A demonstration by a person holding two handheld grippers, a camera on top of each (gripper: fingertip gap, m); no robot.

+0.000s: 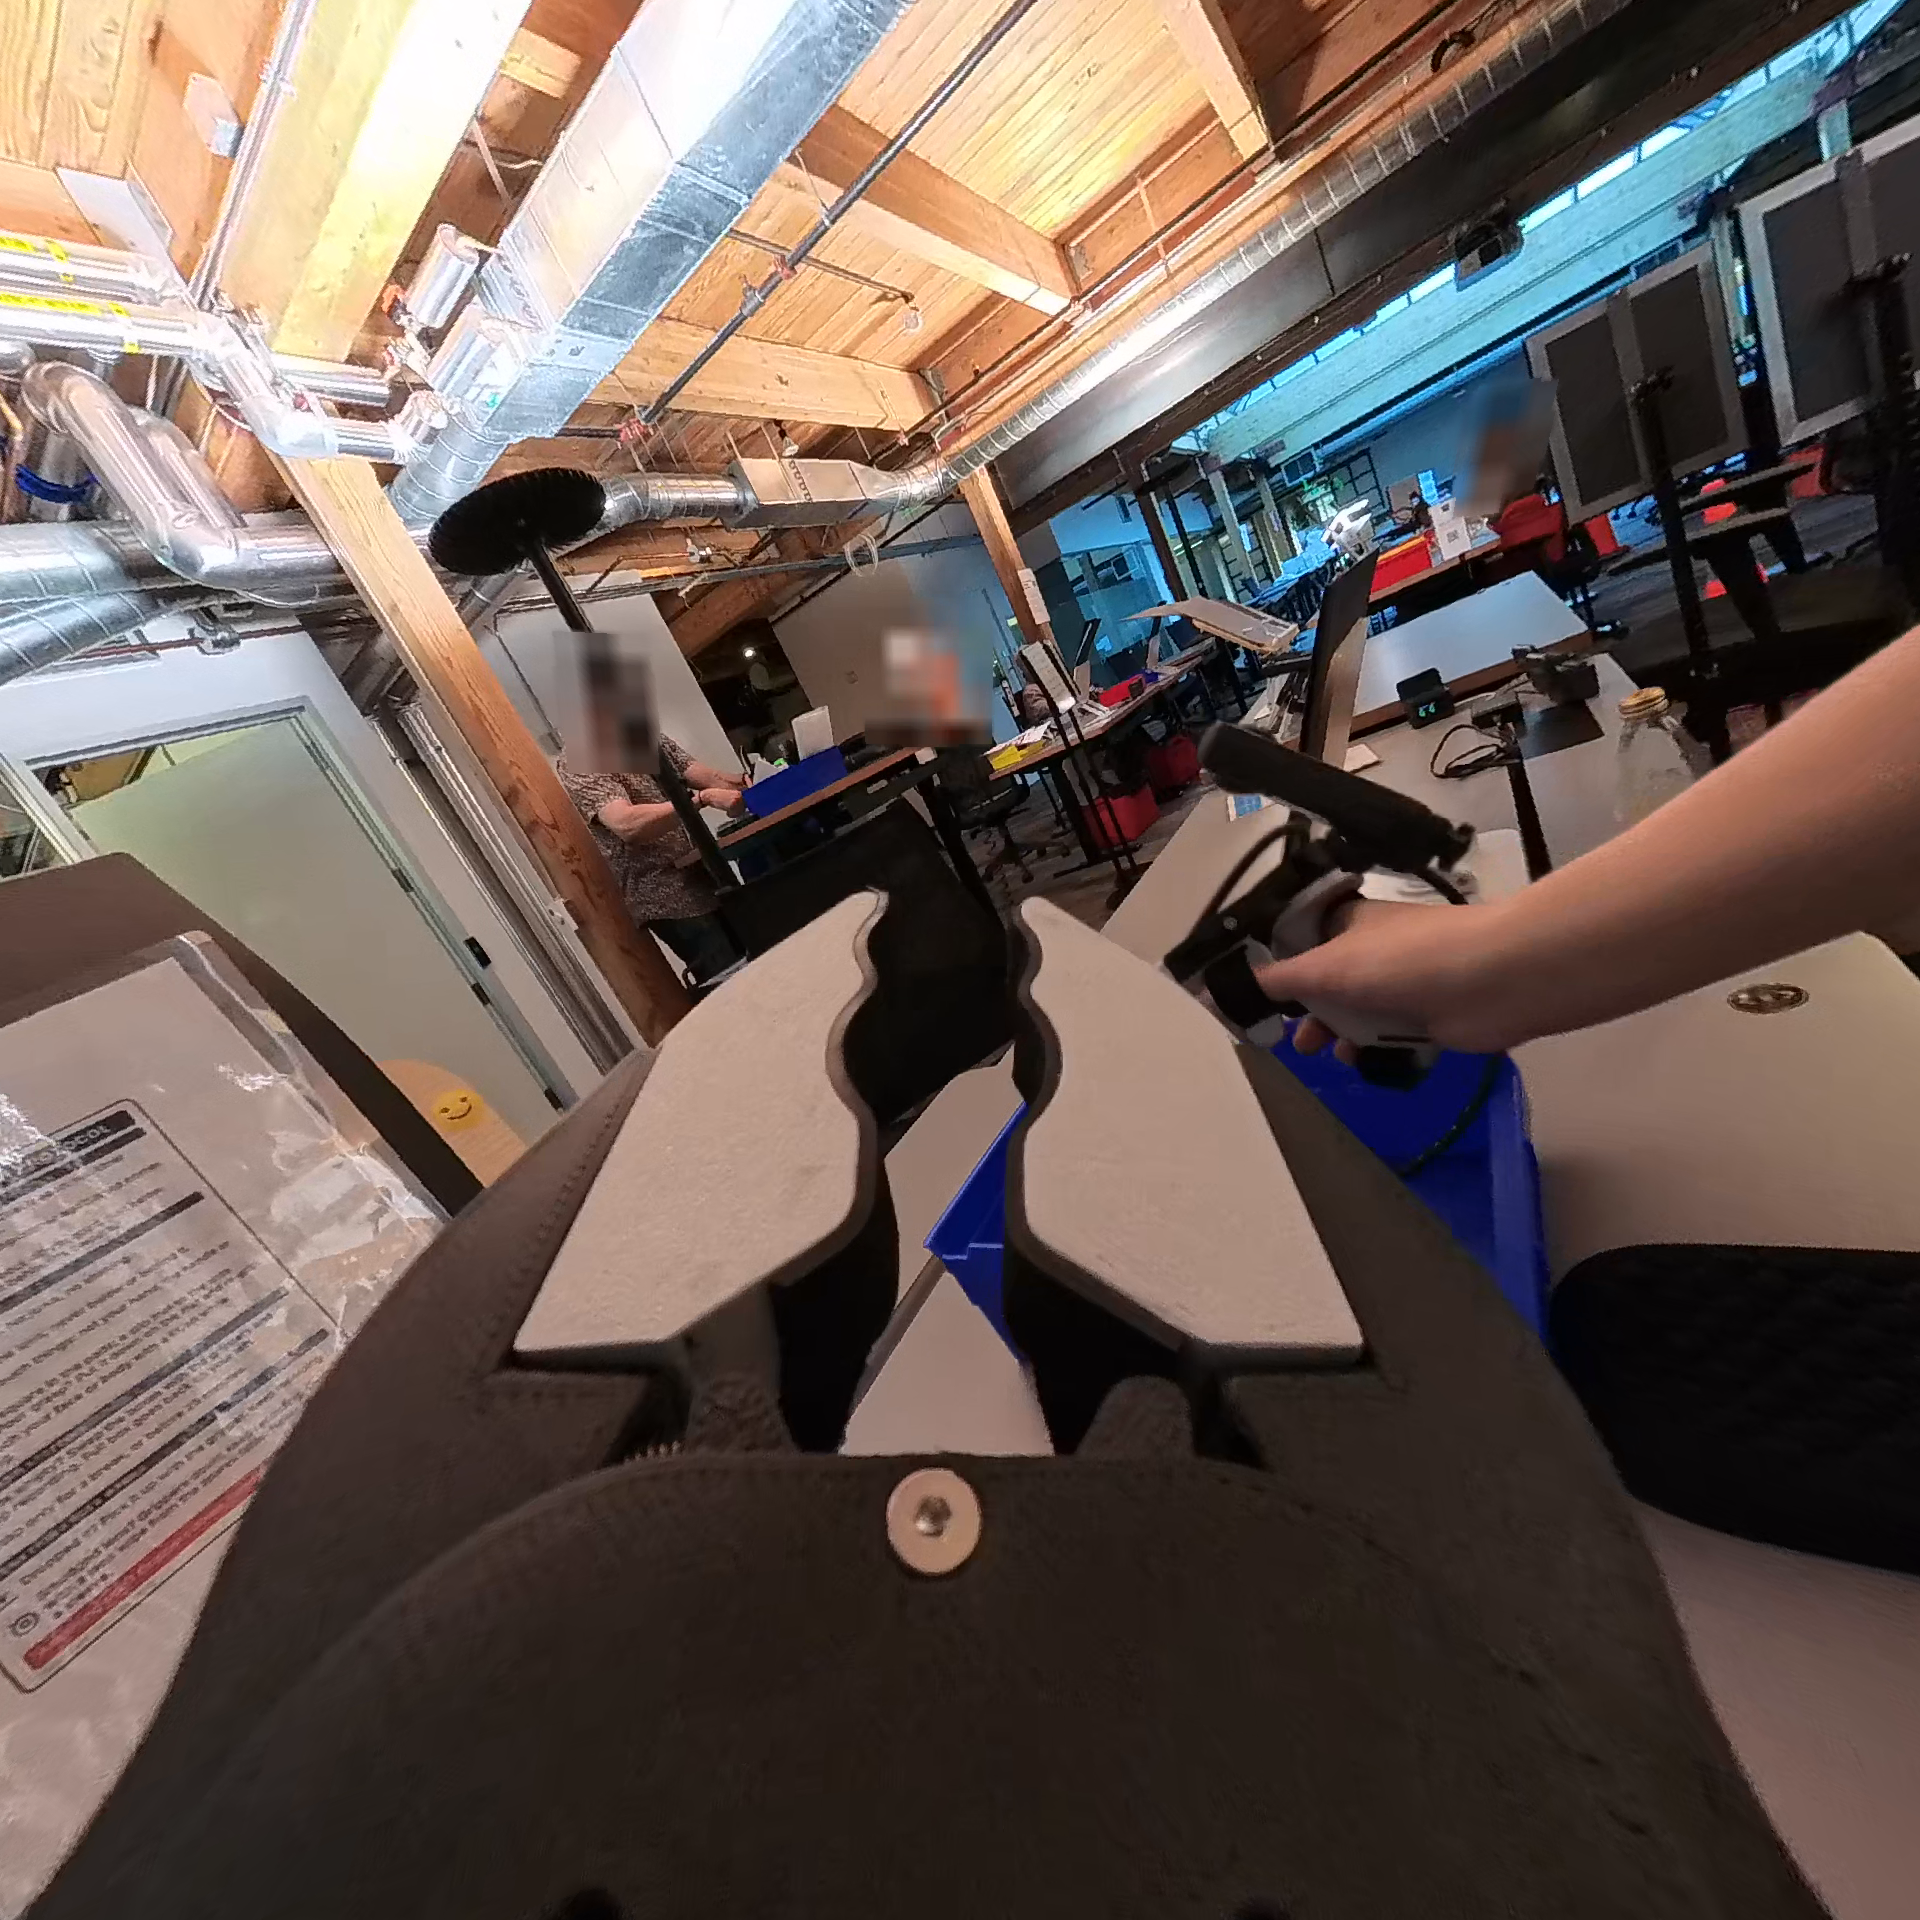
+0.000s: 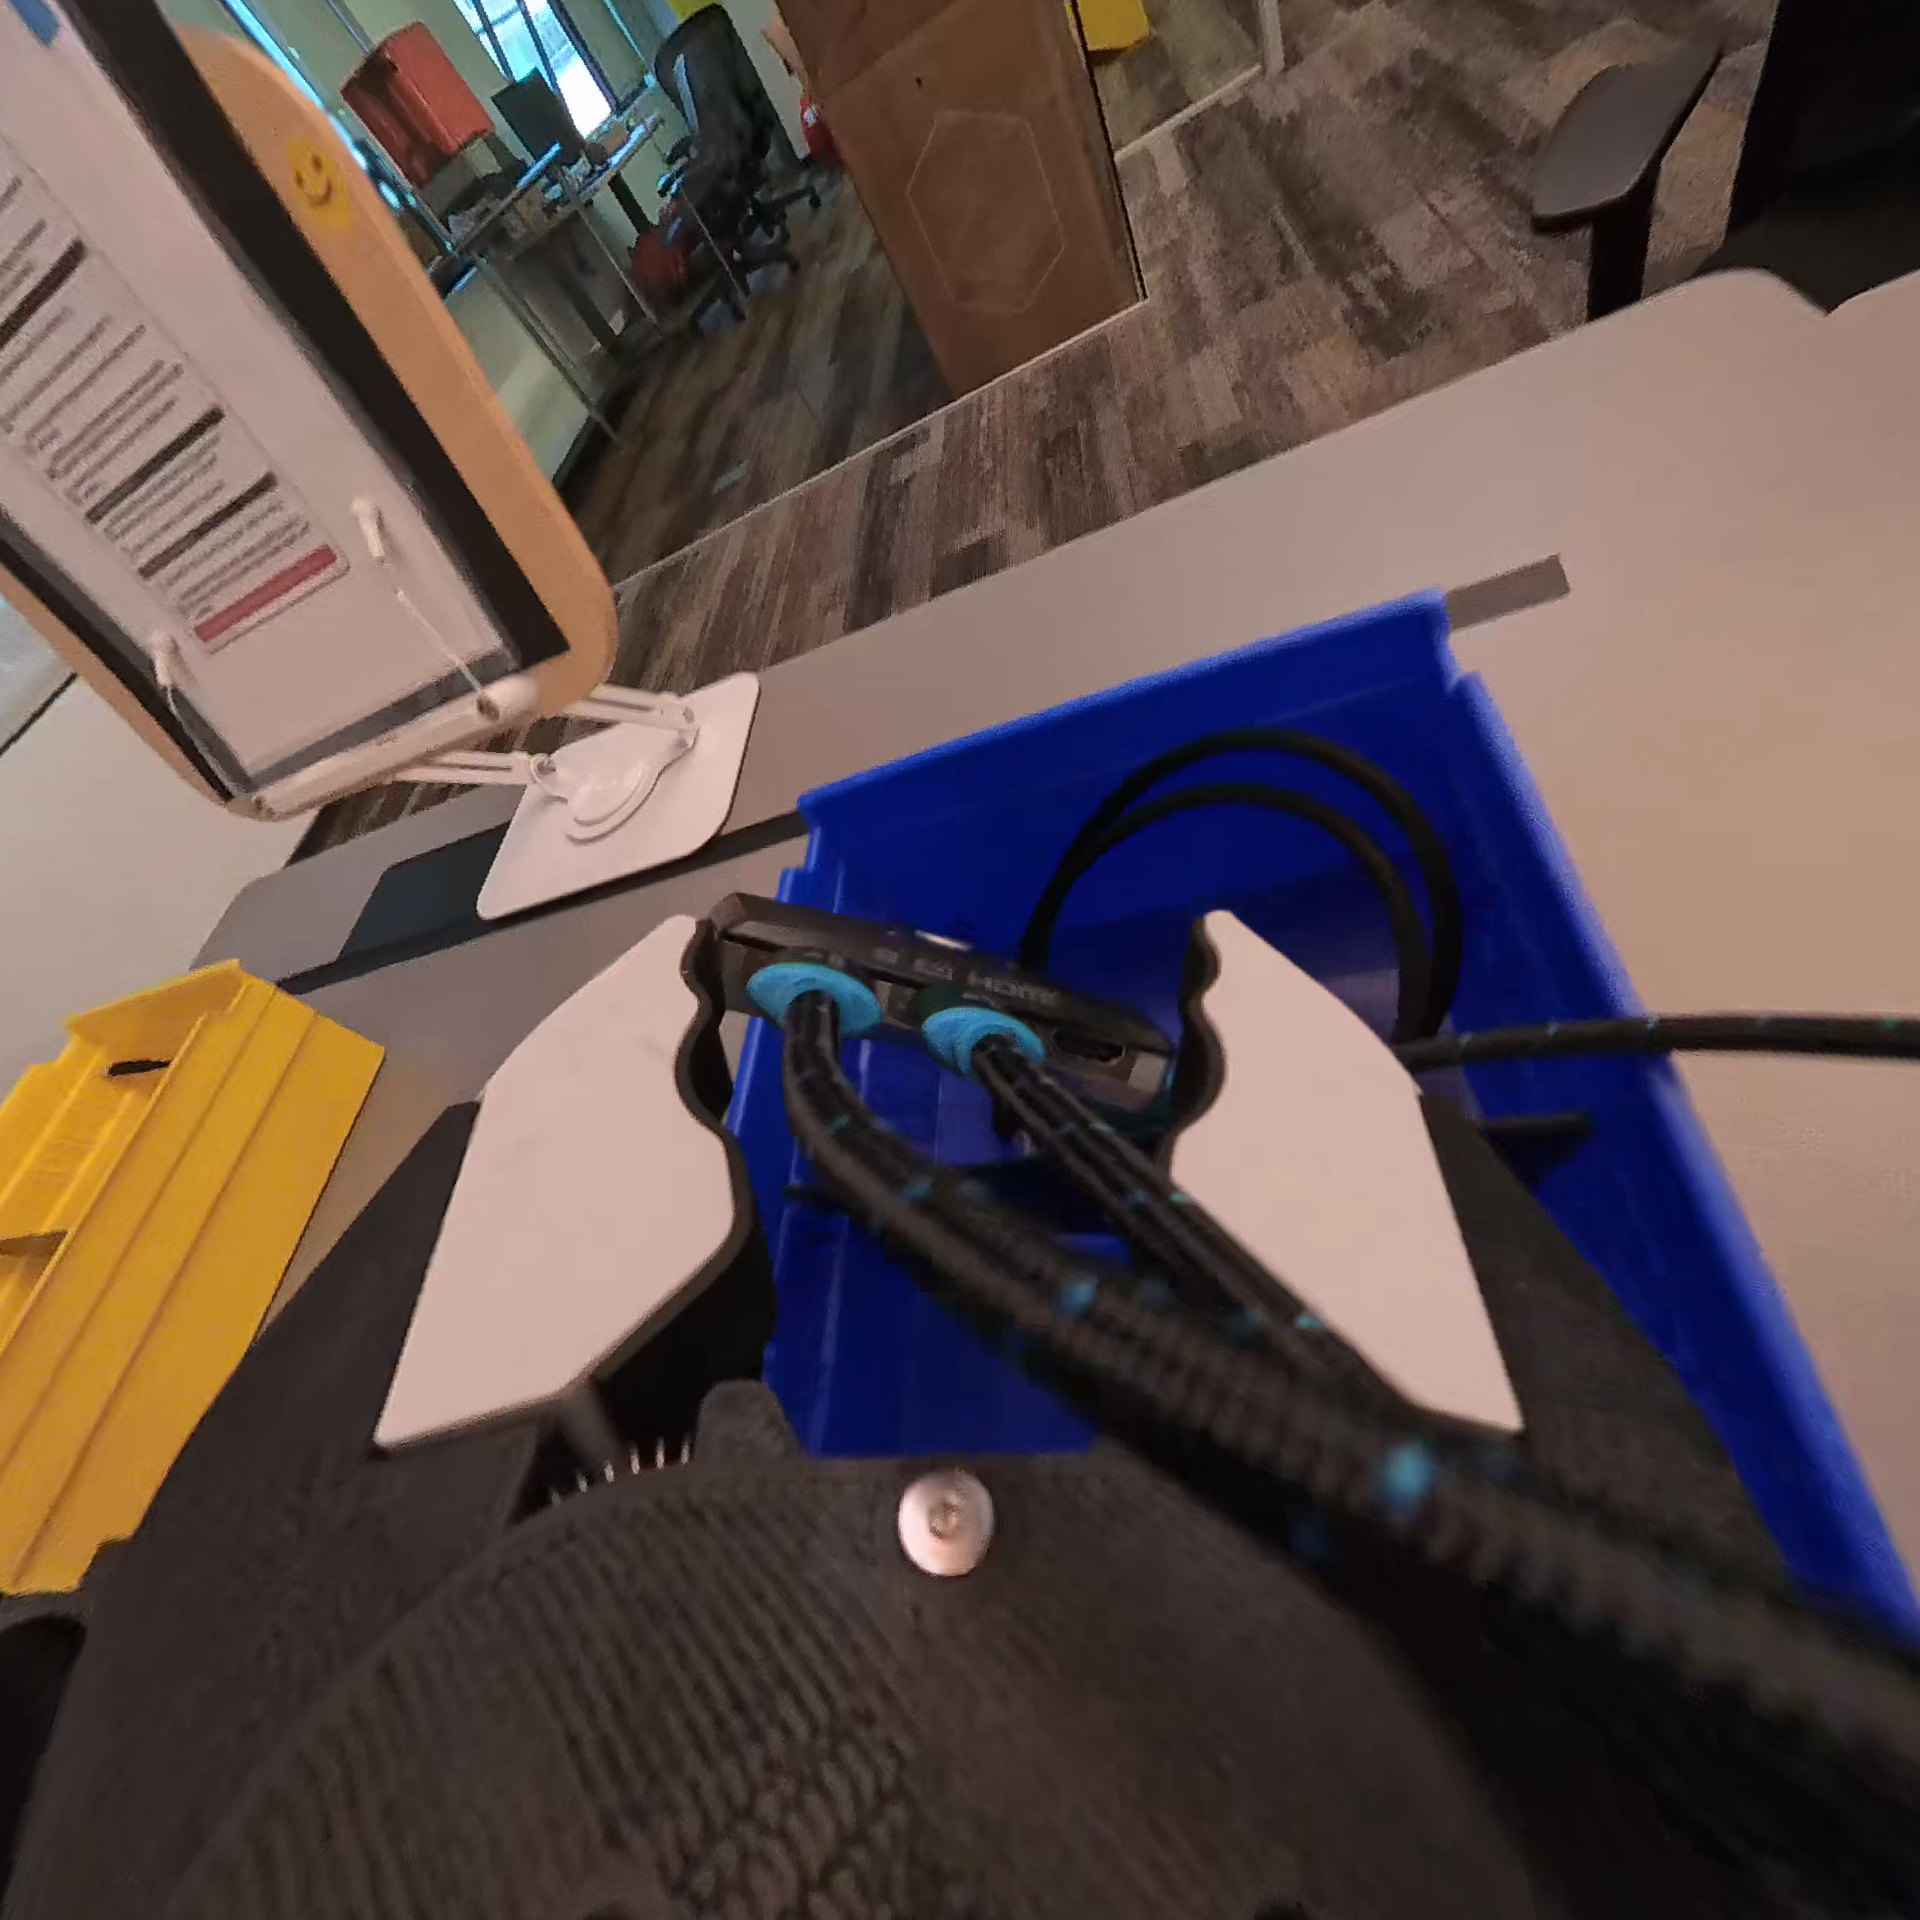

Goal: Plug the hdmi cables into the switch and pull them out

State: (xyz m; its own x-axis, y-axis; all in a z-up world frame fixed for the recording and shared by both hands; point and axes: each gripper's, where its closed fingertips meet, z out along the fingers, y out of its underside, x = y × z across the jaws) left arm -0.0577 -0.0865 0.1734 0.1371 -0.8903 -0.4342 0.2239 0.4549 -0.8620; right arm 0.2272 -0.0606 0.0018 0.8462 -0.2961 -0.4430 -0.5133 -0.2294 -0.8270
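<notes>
Holding the switch (image 2: pixel 940 992) by its two ends, the right tool (image 2: pixel 945 1023) has the small black box gripped between its fingers above the blue bin (image 2: pixel 1558 1195), which sits on the grey desk (image 2: pixel 1351 468). Two braided hdmi cables (image 2: pixel 1039 1247) with blue collars are seated in neighbouring ports and trail back toward the camera; a third port beside them looks free. The left tool (image 1: pixel 951 997) is raised, tilted toward the ceiling, its fingers a little apart with nothing between them. Judging by this, the pulling-out is the step in hand: the grip on the box should stay firm while the left tool comes down, takes one plug at its collar and not by the cord, and draws straight along the port axis without rocking. There is white lettering on the switch and a printed sheet on the stand (image 2: pixel 623 800) to the left; neither is repeated here.
</notes>
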